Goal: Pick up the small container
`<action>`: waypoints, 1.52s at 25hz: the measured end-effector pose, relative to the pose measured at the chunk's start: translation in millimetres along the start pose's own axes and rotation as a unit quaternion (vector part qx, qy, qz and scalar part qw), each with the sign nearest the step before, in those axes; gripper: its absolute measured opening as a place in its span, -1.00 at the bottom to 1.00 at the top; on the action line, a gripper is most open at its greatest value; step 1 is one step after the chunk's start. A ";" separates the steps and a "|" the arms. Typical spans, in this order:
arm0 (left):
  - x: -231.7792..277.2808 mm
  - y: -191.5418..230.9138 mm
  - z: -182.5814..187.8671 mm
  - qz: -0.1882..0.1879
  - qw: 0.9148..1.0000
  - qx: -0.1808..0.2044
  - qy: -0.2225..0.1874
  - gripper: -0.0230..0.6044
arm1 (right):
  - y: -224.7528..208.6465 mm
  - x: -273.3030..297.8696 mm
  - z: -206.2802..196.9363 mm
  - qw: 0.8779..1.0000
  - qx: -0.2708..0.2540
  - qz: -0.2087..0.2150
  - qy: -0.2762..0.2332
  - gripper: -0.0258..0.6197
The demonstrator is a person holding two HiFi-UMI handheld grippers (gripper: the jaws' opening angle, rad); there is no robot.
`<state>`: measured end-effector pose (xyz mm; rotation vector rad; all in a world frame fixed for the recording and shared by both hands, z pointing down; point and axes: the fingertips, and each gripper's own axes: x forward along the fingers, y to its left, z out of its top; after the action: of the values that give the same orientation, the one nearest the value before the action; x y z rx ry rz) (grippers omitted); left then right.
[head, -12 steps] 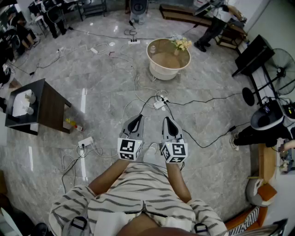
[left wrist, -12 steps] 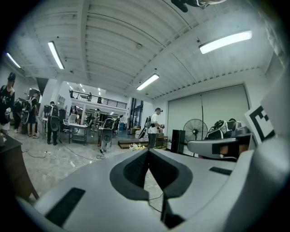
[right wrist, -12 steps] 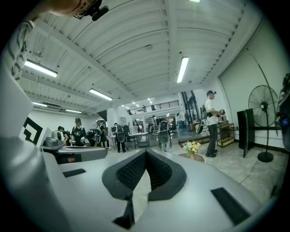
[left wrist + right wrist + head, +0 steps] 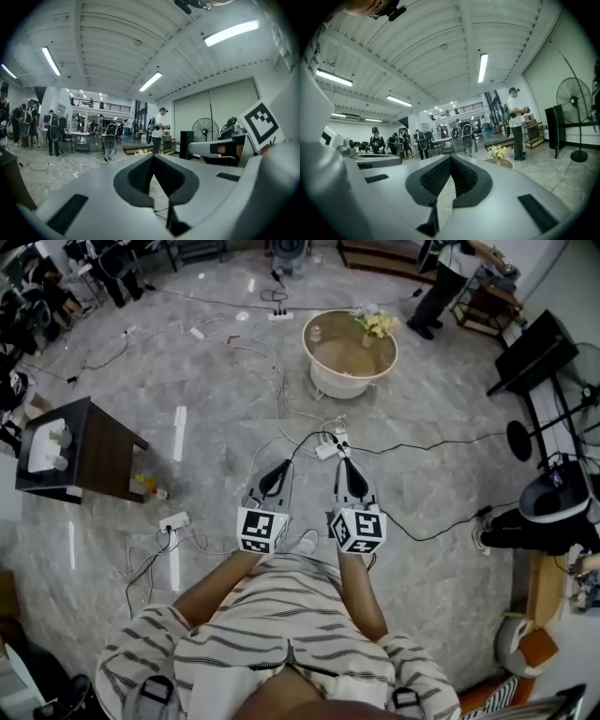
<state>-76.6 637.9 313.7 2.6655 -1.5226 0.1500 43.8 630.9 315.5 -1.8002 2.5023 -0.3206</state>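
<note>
A small clear container (image 4: 316, 334) stands on the round white table (image 4: 328, 381) far ahead, beside a bunch of yellow flowers (image 4: 373, 324). In the right gripper view the flowers (image 4: 498, 152) show just right of the jaws. My left gripper (image 4: 279, 472) and right gripper (image 4: 347, 468) are side by side at waist height over the floor, well short of that table. Both are shut with nothing between the pads. In the left gripper view my left gripper (image 4: 153, 157) points into the hall. The right gripper (image 4: 450, 158) points toward the round table.
A dark side table (image 4: 103, 451) with white cups stands at the left, a yellow bottle (image 4: 148, 486) on the floor beside it. Cables and power strips (image 4: 326, 448) cross the marble floor ahead. Fan stands and black equipment (image 4: 544, 493) line the right; people stand at the back.
The head view has shifted slightly, and the round table sits a little further right and up. Both grippers stay side by side and shut, a touch further forward.
</note>
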 end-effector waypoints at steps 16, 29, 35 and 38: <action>97.9 24.1 -11.7 0.028 0.999 0.014 0.025 -0.93 | -52.5 88.0 -8.0 0.999 -0.006 0.032 0.024 -0.89; 289.0 176.7 23.9 0.022 1.000 -0.010 0.004 -0.93 | -94.3 307.4 37.0 0.998 -0.048 0.009 0.025 -0.89; 374.1 247.6 44.2 -0.004 1.000 -0.011 0.017 -0.93 | -101.0 414.5 67.8 0.998 -0.060 -0.009 0.025 -0.89; 412.2 278.0 51.7 -0.019 1.000 -0.006 0.020 -0.93 | -104.4 462.2 76.9 0.997 -0.067 -0.016 0.024 -0.89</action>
<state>-105.4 138.8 314.2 2.6625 -1.4564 0.1895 3.1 152.9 300.0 -1.9043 2.5873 -0.2058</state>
